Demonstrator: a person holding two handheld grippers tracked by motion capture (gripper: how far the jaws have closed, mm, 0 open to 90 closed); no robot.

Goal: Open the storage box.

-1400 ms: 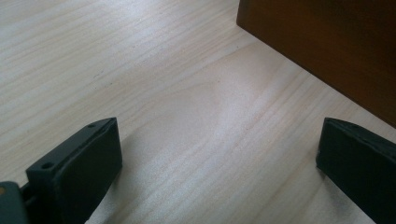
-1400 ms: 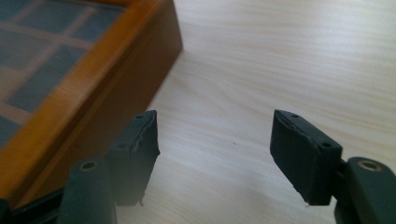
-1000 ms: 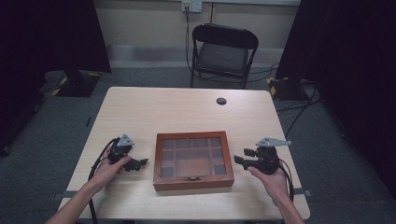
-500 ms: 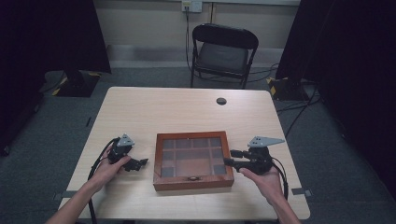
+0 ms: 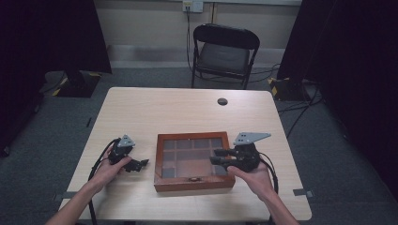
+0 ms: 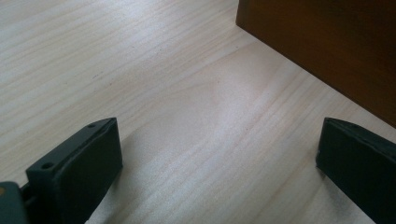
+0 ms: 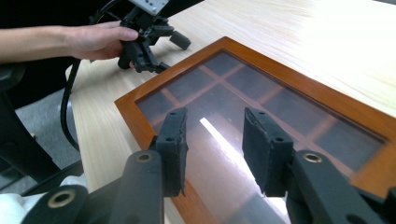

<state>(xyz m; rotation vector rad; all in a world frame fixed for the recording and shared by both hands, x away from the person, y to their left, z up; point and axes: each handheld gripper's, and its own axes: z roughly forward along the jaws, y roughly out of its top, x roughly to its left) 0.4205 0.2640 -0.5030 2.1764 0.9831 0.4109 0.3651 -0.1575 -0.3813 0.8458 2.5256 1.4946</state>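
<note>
The right gripper view shows the wooden box's (image 7: 261,112) glass lid, seemingly closed.

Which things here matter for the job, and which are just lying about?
In play: brown wooden box with glass lid; right gripper above its lid, jaws just closing on nothing; left gripper beside it.
Lying about: small dark round disc; black folding chair.

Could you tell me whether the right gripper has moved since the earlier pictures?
Yes. The right gripper has come leftward from beside the wooden box to over its glass lid, its jaws closing with nothing between them.
</note>
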